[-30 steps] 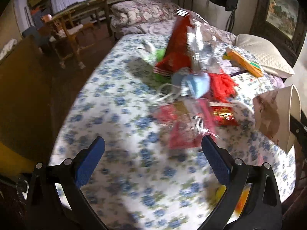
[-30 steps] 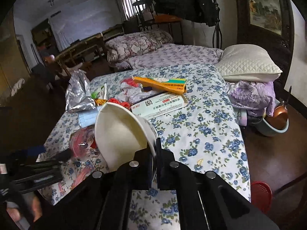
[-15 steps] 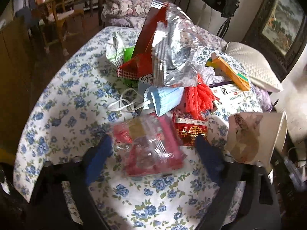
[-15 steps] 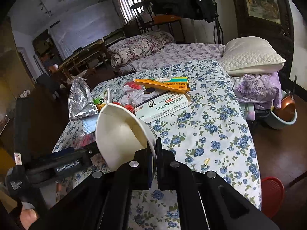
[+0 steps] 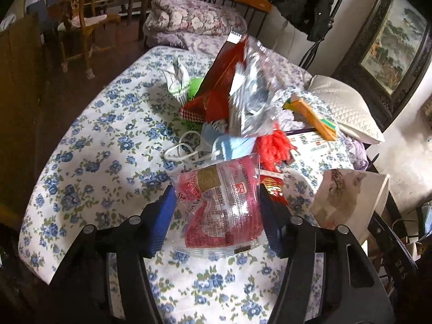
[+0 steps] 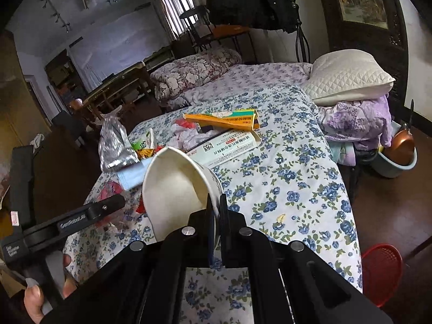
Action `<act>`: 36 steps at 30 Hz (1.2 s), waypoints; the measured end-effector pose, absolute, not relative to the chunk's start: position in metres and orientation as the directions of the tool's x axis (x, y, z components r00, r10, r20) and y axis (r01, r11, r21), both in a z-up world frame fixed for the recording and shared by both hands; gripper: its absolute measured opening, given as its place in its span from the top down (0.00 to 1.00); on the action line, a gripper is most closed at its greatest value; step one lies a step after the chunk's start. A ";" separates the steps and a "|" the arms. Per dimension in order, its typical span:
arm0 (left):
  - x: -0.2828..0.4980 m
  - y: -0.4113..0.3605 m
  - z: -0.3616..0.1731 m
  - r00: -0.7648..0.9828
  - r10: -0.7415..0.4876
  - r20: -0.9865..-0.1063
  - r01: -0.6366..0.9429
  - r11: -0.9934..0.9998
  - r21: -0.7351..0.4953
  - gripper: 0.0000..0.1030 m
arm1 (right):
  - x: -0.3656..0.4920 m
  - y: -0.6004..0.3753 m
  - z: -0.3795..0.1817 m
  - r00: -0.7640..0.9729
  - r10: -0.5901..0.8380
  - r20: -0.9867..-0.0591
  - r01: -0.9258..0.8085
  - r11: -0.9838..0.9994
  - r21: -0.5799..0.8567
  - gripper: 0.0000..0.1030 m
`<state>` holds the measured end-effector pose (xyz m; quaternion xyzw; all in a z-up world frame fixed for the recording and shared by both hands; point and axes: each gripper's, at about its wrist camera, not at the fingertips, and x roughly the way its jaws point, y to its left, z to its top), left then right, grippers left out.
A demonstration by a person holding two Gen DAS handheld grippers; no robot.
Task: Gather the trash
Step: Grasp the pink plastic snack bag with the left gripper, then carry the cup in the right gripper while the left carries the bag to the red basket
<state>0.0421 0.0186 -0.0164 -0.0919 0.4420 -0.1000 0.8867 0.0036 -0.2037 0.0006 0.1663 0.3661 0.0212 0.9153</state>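
Wrapper framed for pickup, cup waiting on the right.

Red-and-clear snack wrapper [image 5: 222, 205] lies near on the floral bedspread [image 5: 102, 167]; a second ago it sat ahead of the wide-spread left gripper [image 5: 216, 216], whose jaws now flank it and are closing. Right gripper [image 6: 215, 226] stays clamped on the paper cup [image 6: 172, 189] rim, likely the bin.

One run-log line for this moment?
left gripper: closing around red snack wrapper on bed | right gripper: shut on paper cup rim
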 end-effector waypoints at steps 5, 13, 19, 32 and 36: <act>0.029 0.016 0.001 0.622 -0.264 -0.737 0.125 0.963 -0.239 0.43 | 0.003 -0.205 0.001 0.726 0.170 -0.667 0.092 0.936 0.339 0.96; 0.016 0.004 0.021 0.654 -0.270 -0.706 0.171 0.963 -0.210 0.43 | -0.001 -0.209 0.002 0.725 0.181 -0.665 0.102 0.926 0.364 0.96; 0.012 -0.013 0.029 0.651 -0.292 -0.701 0.209 0.956 -0.205 0.43 | -0.009 -0.218 0.012 0.742 0.172 -0.648 0.111 0.922 0.371 0.96; -0.020 -0.138 0.055 0.568 -0.431 -0.702 0.441 0.879 -0.183 0.43 | -0.079 -0.302 0.042 0.784 0.037 -0.620 0.227 0.912 0.342 0.96; -0.040 -0.201 0.051 0.495 -0.484 -0.721 0.535 0.824 -0.187 0.43 | -0.119 -0.351 0.038 0.758 -0.053 -0.650 0.319 0.899 0.300 0.96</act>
